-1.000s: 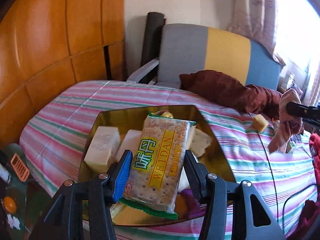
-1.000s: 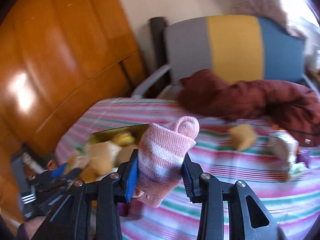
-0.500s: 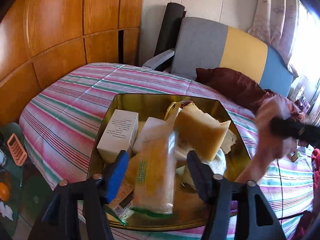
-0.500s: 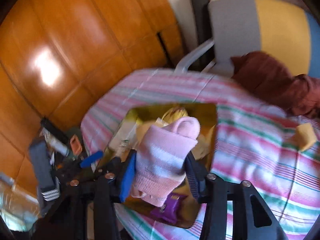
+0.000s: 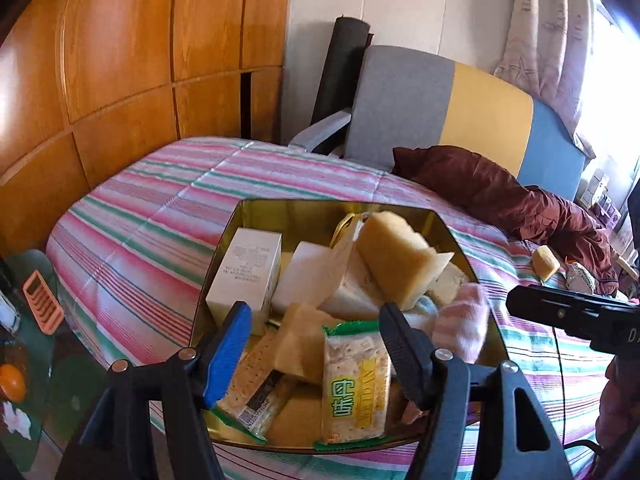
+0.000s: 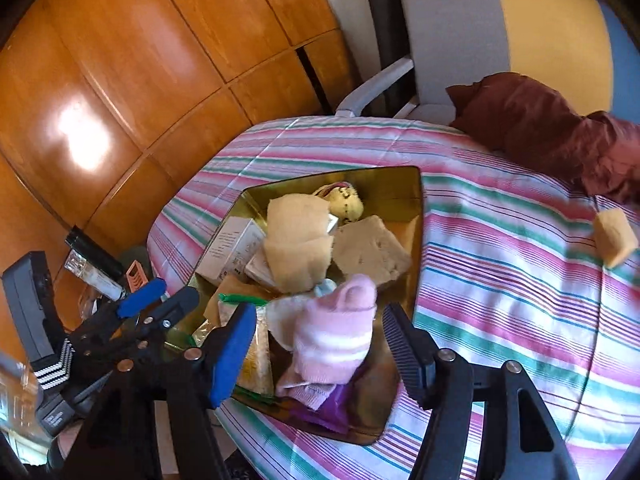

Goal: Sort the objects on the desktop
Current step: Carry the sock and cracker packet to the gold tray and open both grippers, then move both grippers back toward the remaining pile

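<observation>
A gold tray (image 5: 452, 236) (image 6: 414, 280) sits on the striped table, full of items: a white box (image 5: 244, 276), yellow sponges (image 5: 394, 256) (image 6: 298, 246), and cracker packs. My left gripper (image 5: 314, 350) is open above the tray's near edge; a Weidan cracker pack (image 5: 354, 380) lies loose in the tray between its fingers. My right gripper (image 6: 318, 350) is open over the tray's near corner. A pink striped sock (image 6: 334, 346) (image 5: 460, 328) lies in the tray between its jaws, touching neither finger.
A yellow sponge (image 6: 614, 236) (image 5: 545, 262) lies loose on the striped cloth to the right. A maroon cloth (image 5: 500, 196) lies at the back by a grey-yellow-blue chair (image 5: 448, 112). Wooden panels stand at the left. A low side table with an orange item (image 5: 42, 302) is at lower left.
My left gripper opened and the cracker pack dropped into the tray. My right gripper carried the pink sock over the tray and opened, and the sock now lies in the tray.
</observation>
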